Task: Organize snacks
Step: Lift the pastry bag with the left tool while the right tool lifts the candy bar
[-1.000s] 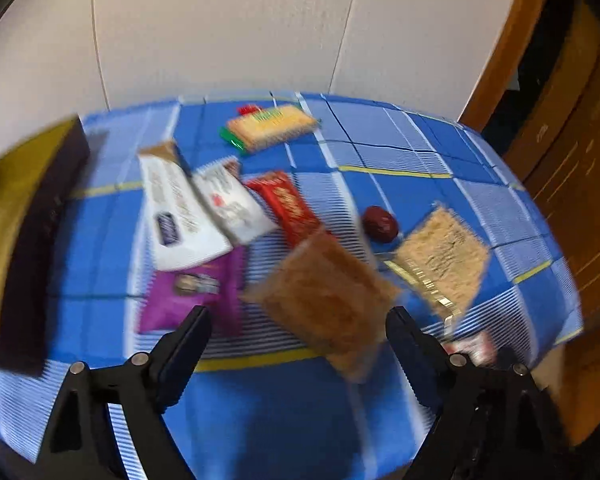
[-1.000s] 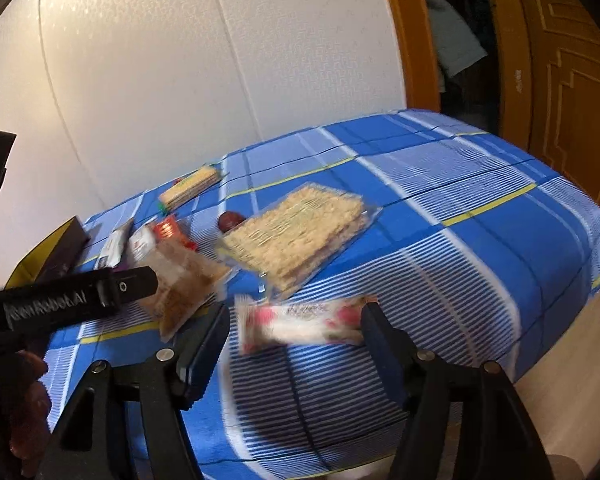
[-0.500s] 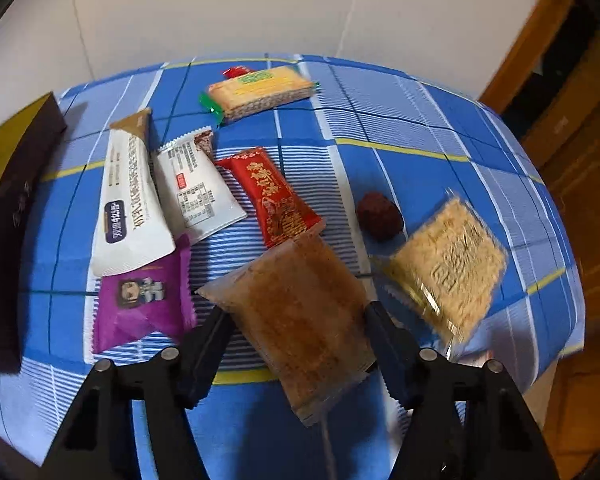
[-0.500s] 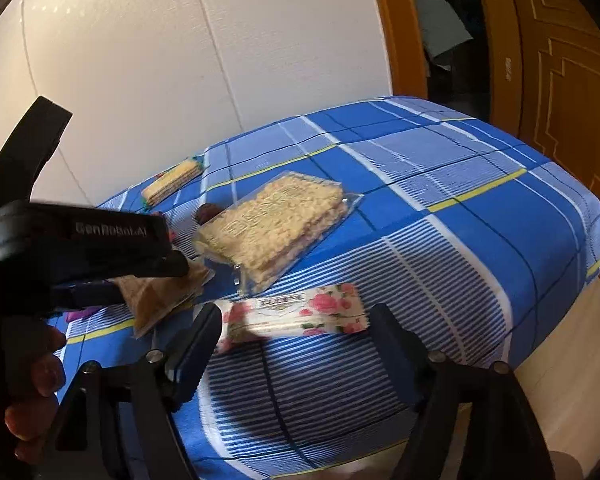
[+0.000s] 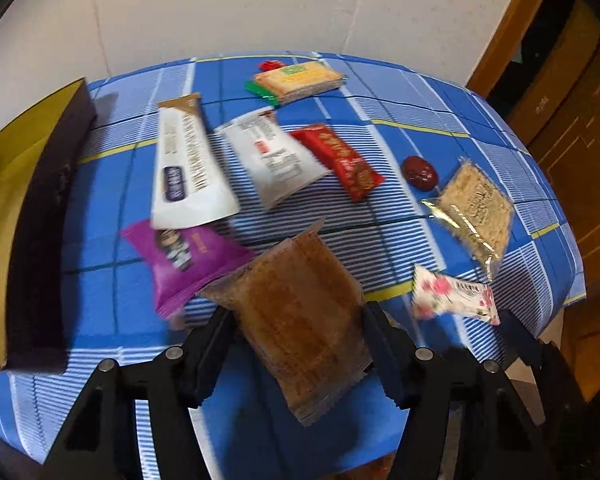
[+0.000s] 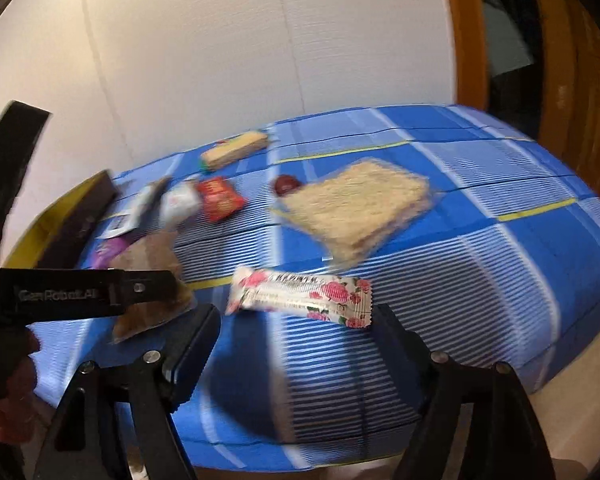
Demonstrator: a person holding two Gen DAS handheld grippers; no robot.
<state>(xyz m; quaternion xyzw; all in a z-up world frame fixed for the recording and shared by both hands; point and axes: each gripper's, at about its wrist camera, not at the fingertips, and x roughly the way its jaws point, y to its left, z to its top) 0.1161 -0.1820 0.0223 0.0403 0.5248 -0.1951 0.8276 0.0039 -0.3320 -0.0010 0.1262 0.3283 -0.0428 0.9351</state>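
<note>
My left gripper [image 5: 296,328] is shut on a clear packet of brown snack [image 5: 300,312], which tilts a little above the blue checked tablecloth [image 5: 112,292]. In the right wrist view that packet [image 6: 152,256] shows behind the left gripper's black finger [image 6: 80,292]. My right gripper [image 6: 296,324] is open, its fingertips on either side of a white rose-printed bar [image 6: 300,294] that lies flat and untouched. In the left wrist view the same bar [image 5: 452,296] lies near the table's right front.
A dark box with a yellow inside [image 5: 40,220] stands at the left edge. On the cloth lie a long white bar [image 5: 188,164], a white packet [image 5: 272,156], a red packet [image 5: 340,160], a purple packet [image 5: 184,256], wafers [image 5: 300,80], a red date [image 5: 420,172] and clear-wrapped crackers [image 5: 476,208]. A wooden door [image 6: 572,80] stands at the right.
The left jaws narrowed onto the brown packet, which now tilts off the cloth. The right jaws widened and came closer to the rose-printed bar.
</note>
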